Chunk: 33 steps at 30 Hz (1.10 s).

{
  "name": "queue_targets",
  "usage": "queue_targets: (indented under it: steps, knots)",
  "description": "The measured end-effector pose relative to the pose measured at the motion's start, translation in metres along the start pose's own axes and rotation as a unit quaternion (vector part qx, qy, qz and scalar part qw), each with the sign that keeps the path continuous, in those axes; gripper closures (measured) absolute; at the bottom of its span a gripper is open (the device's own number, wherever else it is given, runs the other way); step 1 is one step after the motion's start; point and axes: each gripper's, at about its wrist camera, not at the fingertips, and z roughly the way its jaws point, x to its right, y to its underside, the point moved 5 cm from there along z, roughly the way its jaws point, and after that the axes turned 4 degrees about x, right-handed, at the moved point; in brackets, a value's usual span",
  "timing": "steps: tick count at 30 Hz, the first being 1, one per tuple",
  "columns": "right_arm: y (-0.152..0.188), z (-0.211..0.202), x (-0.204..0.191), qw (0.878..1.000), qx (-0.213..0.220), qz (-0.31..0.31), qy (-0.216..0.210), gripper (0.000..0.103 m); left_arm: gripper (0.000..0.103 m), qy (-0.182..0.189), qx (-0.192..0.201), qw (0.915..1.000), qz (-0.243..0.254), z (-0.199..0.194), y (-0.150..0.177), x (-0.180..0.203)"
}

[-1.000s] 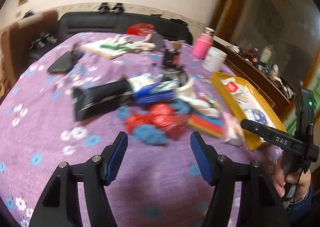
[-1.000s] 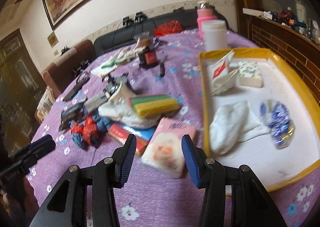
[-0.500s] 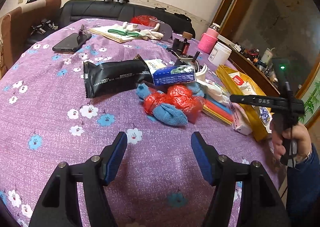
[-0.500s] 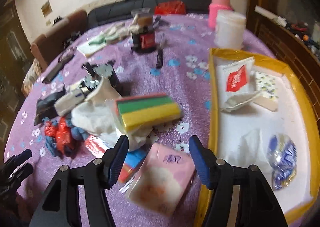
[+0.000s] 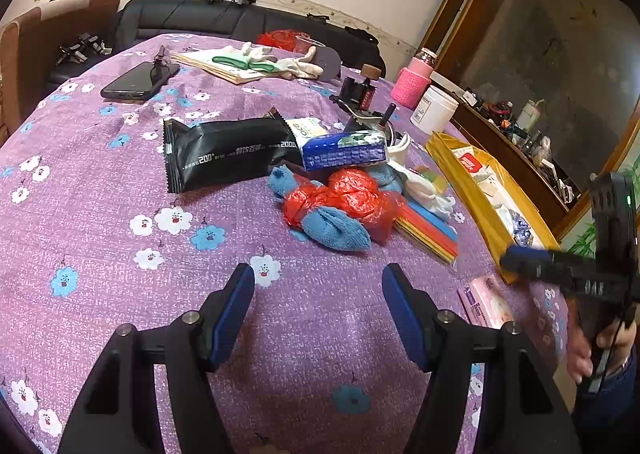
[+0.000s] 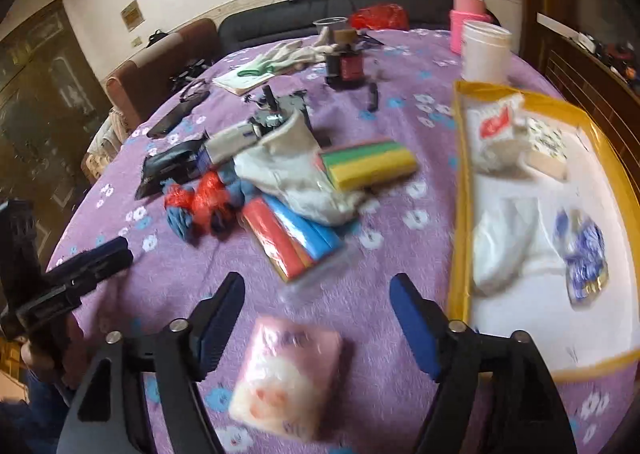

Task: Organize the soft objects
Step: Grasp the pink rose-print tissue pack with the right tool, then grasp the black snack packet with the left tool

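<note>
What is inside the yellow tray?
The yellow tray holds a white cloth, a blue patterned packet, a red and white packet and a floral tissue pack. What lies under them is hidden.

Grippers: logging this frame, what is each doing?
Left gripper: open, empty.
Right gripper: open, jaws just widened, above the pink tissue pack, not gripping.

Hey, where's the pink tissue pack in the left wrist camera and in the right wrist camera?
Left wrist view: the pink tissue pack lies at lower right on the purple cloth, just below the near corner of the yellow tray.
Right wrist view: it lies at bottom centre, between the open right tongs and untouched by them.
Shared landmark: the yellow tray, right of the pack in the right wrist view.
</note>
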Motion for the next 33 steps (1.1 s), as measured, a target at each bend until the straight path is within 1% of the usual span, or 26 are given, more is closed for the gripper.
queue_targets:
  steps: [3, 7, 10, 11, 12, 15, 18, 21, 23, 26, 28, 31, 33]
  knots:
    - [0.016, 0.0, -0.011, 1.0, -0.016, -0.01, 0.001, 0.024, 0.037, 0.003, 0.001, 1.0, -0.002, -0.001, 0.0, 0.0]
    - [0.032, 0.012, -0.022, 0.997, -0.048, -0.039, 0.046, 0.024, 0.037, 0.007, 0.001, 1.0, -0.007, -0.002, 0.0, -0.002]
    - [0.041, 0.025, -0.028, 0.995, -0.064, -0.055, 0.056, 0.025, 0.037, 0.011, 0.001, 0.9999, -0.011, -0.002, 0.001, -0.003]
    - [0.042, 0.027, -0.031, 0.994, -0.063, -0.061, 0.059, 0.035, 0.037, 0.011, 0.0, 0.9999, -0.012, -0.002, 0.001, -0.003]
    - [0.041, 0.026, -0.032, 0.994, -0.053, -0.07, 0.069, 0.045, 0.037, 0.012, 0.0, 0.9998, -0.014, -0.002, 0.001, -0.004]
    - [0.027, 0.021, -0.031, 0.997, -0.028, -0.05, 0.043, 0.046, 0.037, 0.011, -0.003, 0.9998, -0.015, -0.001, 0.001, -0.004]
    - [0.005, 0.011, -0.033, 0.998, 0.023, -0.042, 0.029, 0.046, 0.037, 0.01, -0.005, 0.9998, -0.016, -0.001, 0.001, -0.005]
    - [-0.02, 0.002, -0.035, 0.996, 0.082, -0.027, -0.011, 0.046, 0.037, 0.009, -0.017, 0.9998, -0.011, 0.001, 0.001, -0.005]
    - [-0.036, 0.003, -0.037, 0.994, 0.106, -0.022, -0.029, 0.046, 0.037, -0.001, -0.021, 0.9998, -0.004, -0.002, -0.005, -0.008]
    - [-0.061, 0.007, -0.042, 0.989, 0.135, -0.013, -0.053, 0.046, 0.035, -0.023, -0.017, 0.9994, 0.02, -0.012, -0.027, -0.014]
    - [-0.086, 0.011, -0.043, 0.986, 0.152, -0.014, -0.065, 0.046, 0.024, -0.033, -0.005, 0.9987, 0.04, -0.015, -0.047, -0.02]
    - [-0.109, 0.019, -0.043, 0.982, 0.175, -0.024, -0.064, 0.046, 0.023, -0.068, 0.0, 0.9952, 0.071, -0.007, -0.08, -0.034]
    - [-0.108, 0.023, -0.04, 0.979, 0.184, -0.016, -0.086, 0.046, 0.023, -0.066, -0.006, 0.9935, 0.093, 0.004, -0.097, -0.04]
